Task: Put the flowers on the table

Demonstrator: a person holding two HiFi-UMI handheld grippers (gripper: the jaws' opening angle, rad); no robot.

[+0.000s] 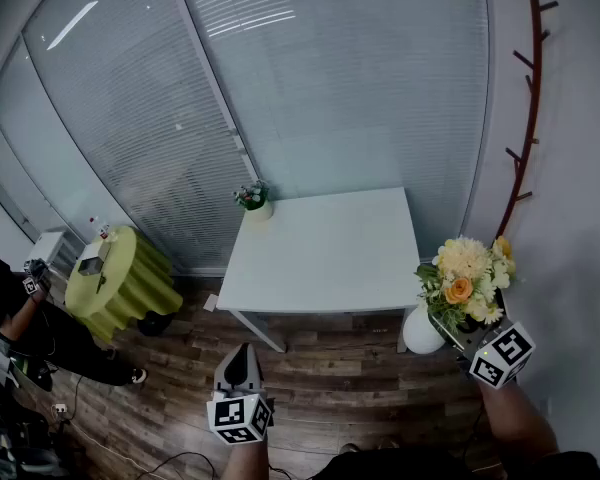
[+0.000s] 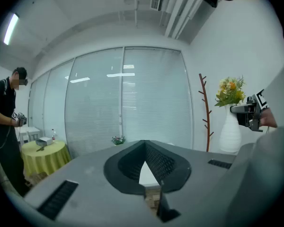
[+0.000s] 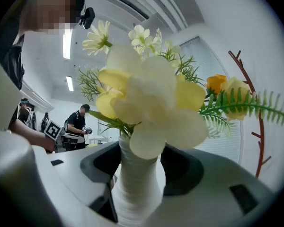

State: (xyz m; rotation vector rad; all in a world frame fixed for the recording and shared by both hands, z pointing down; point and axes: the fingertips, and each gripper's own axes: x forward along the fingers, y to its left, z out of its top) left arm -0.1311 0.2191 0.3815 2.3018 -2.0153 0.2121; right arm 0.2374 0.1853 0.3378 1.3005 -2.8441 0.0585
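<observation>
A white vase (image 1: 422, 330) of yellow and orange flowers (image 1: 465, 280) hangs in the air to the right of the white table (image 1: 325, 253), above the wooden floor. My right gripper (image 1: 460, 333) is shut on it. In the right gripper view the ribbed vase neck (image 3: 135, 183) fills the gap between the jaws, with the blooms (image 3: 146, 98) right above. My left gripper (image 1: 240, 353) is low in the middle, in front of the table. Its jaws meet at the tip with nothing in them (image 2: 144, 143). The left gripper view shows the held vase (image 2: 230, 132) at its right.
A small flower pot (image 1: 253, 199) stands on the table's far left corner. A round table with a green cloth (image 1: 120, 278) is at the left, and a person (image 1: 10, 318) stands beside it. A branch-shaped coat rack (image 1: 528, 98) is on the right wall. Glass walls with blinds stand behind the table.
</observation>
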